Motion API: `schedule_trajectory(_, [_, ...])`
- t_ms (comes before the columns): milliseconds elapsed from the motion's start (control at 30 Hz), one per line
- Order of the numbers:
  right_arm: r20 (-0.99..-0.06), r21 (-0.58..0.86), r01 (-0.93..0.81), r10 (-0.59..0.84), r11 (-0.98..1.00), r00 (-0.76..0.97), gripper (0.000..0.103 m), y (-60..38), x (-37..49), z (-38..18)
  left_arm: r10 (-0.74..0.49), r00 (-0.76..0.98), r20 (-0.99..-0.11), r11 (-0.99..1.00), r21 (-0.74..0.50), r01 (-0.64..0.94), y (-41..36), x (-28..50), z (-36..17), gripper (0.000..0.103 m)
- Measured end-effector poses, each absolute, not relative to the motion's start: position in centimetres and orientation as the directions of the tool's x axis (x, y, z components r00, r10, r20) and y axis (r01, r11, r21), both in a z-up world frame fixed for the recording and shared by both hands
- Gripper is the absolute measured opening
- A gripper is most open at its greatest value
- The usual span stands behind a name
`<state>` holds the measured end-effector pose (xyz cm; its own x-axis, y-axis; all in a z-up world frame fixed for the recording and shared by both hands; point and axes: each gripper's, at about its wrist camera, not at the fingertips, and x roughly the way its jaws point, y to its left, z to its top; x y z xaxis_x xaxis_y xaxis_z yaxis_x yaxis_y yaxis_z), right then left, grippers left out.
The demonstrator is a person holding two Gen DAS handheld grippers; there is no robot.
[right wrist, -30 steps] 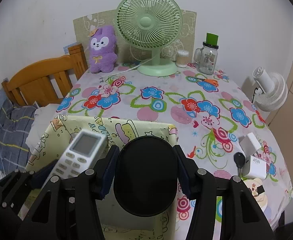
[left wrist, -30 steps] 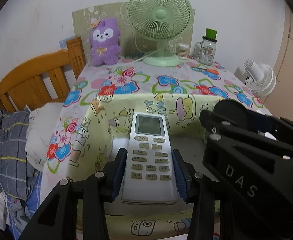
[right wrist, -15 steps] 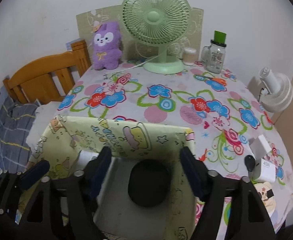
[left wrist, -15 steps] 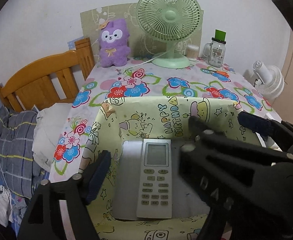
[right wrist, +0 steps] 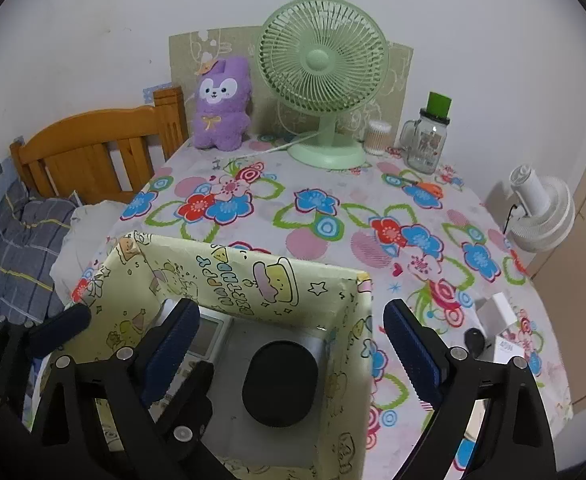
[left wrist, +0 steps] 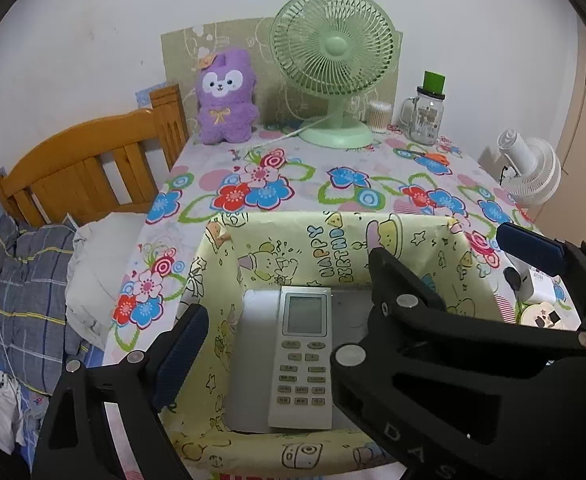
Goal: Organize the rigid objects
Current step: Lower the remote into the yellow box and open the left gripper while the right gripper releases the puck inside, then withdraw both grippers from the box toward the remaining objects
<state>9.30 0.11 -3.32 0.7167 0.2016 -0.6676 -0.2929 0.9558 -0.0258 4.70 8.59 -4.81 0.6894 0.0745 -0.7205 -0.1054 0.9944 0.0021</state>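
A white remote control (left wrist: 303, 356) lies flat in the yellow cartoon-print box (left wrist: 333, 236), on its left side. A black oval object (right wrist: 280, 383) lies beside it on the box floor. The box (right wrist: 253, 276) stands at the table's near edge. My left gripper (left wrist: 289, 360) is open and empty above the remote; its right finger is hidden behind the right gripper's black body. My right gripper (right wrist: 289, 348) is open and empty above the black oval object. The remote's screen end (right wrist: 209, 338) shows behind the right gripper's left finger.
A green desk fan (right wrist: 321, 76), a purple plush toy (right wrist: 221, 104), a cotton swab jar (right wrist: 377, 138) and a glass mug jar (right wrist: 429, 140) stand at the table's back. A white charger and black plug (right wrist: 493, 336) lie right of the box. A white fan (right wrist: 541, 212) and wooden bed frame (left wrist: 85, 168) flank the table.
Both grippers opened and let go: the remote and the black oval object now lie in the box. Both grippers have risen and pulled back a little.
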Motion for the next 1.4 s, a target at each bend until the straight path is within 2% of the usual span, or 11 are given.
schedule_trajectory(1400, [-0.591, -0.013, -0.221, 0.171, 0.975, 0.789, 0.096, -7.7, 4.7, 0.8, 0.057, 0.767, -0.639, 0.998, 0.044, -0.037, 1.6, 1.0, -0.8, 0.092])
